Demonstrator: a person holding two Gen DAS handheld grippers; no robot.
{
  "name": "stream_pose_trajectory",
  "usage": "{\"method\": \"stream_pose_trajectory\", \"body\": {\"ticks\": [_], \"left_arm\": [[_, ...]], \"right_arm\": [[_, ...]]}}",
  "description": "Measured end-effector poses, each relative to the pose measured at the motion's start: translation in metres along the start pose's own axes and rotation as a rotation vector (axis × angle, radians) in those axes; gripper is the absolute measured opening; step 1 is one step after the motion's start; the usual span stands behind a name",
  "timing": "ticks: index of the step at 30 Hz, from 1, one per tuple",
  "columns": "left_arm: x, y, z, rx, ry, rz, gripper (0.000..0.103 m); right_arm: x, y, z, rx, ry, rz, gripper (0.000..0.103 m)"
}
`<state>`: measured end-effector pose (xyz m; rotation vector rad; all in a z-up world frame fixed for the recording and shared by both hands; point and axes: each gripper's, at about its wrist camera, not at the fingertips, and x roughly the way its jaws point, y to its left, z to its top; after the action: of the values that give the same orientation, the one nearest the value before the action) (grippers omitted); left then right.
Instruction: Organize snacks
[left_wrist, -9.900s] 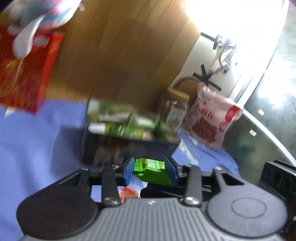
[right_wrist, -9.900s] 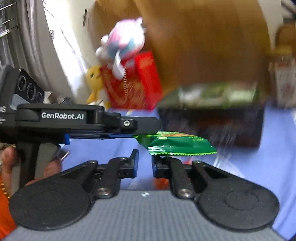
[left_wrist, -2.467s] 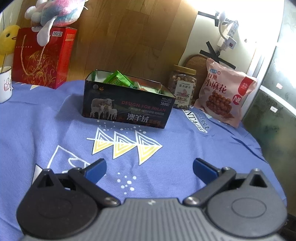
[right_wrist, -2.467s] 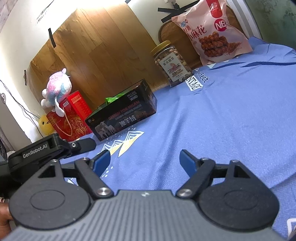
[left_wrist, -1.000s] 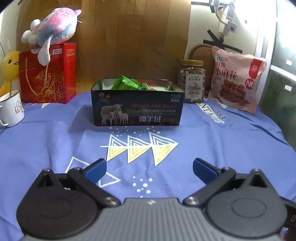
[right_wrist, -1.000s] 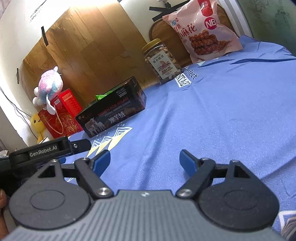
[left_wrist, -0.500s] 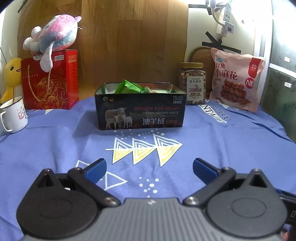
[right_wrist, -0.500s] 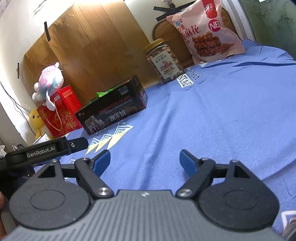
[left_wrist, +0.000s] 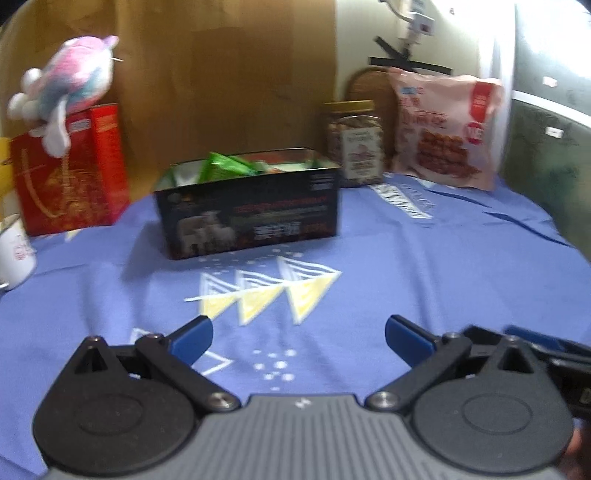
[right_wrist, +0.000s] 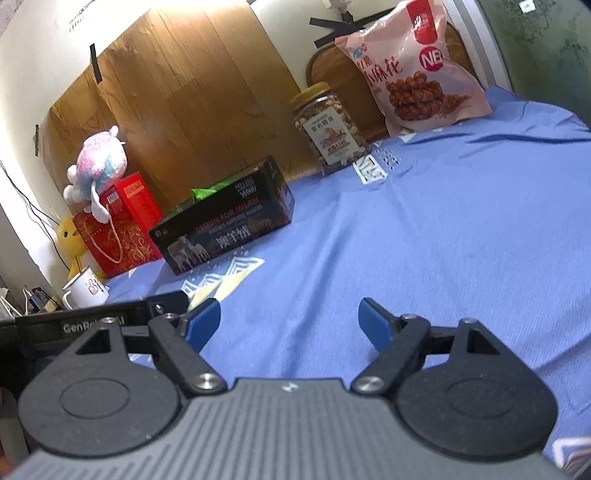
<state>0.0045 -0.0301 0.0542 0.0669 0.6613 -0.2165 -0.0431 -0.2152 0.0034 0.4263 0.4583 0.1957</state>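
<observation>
A: Grippers? Box?
B: Left gripper (left_wrist: 297, 341) spread wide, empty. Right gripper (right_wrist: 290, 325) same, nothing between the fingers. Dark box (left_wrist: 247, 218) well ahead of both on the blue cloth (left_wrist: 424, 266), green snack packet (left_wrist: 225, 166) sticking out the top.
A: Around it? Anything in the way?
B: Nut jar (left_wrist: 354, 142) and pink snack bag (left_wrist: 443, 125) behind-right, red gift bag (left_wrist: 70, 170) with plush toy (left_wrist: 70, 81) left, white mug (left_wrist: 14, 251) at the edge. Bare cloth between grippers and box.
A: View differences?
B: Right wrist view is sharper, shows a yellow duck toy (right_wrist: 70, 236) and the left gripper's body; left wrist view is blurred.
</observation>
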Motion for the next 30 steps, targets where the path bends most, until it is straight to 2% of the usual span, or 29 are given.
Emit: {"method": "stream_pose_trajectory", "body": {"ticks": [6, 12, 19, 30], "left_arm": [[-0.003, -0.010, 0.009, -0.004, -0.021, -0.015, 0.103], [0.009, -0.008, 0.012, -0.022, 0.018, 0.045, 0.103], [0.015, -0.005, 0.006, -0.008, 0.044, 0.146, 0.103], [0.017, -0.002, 0.003, -0.004, 0.065, 0.188, 0.103]], "right_arm": [[-0.011, -0.003, 0.012, -0.013, -0.034, 0.021, 0.084], [-0.016, -0.007, 0.011, 0.002, -0.053, 0.037, 0.084], [-0.008, -0.004, 0.001, 0.019, -0.001, 0.079, 0.084], [-0.010, -0.005, -0.001, 0.028, -0.003, 0.096, 0.084]]}}
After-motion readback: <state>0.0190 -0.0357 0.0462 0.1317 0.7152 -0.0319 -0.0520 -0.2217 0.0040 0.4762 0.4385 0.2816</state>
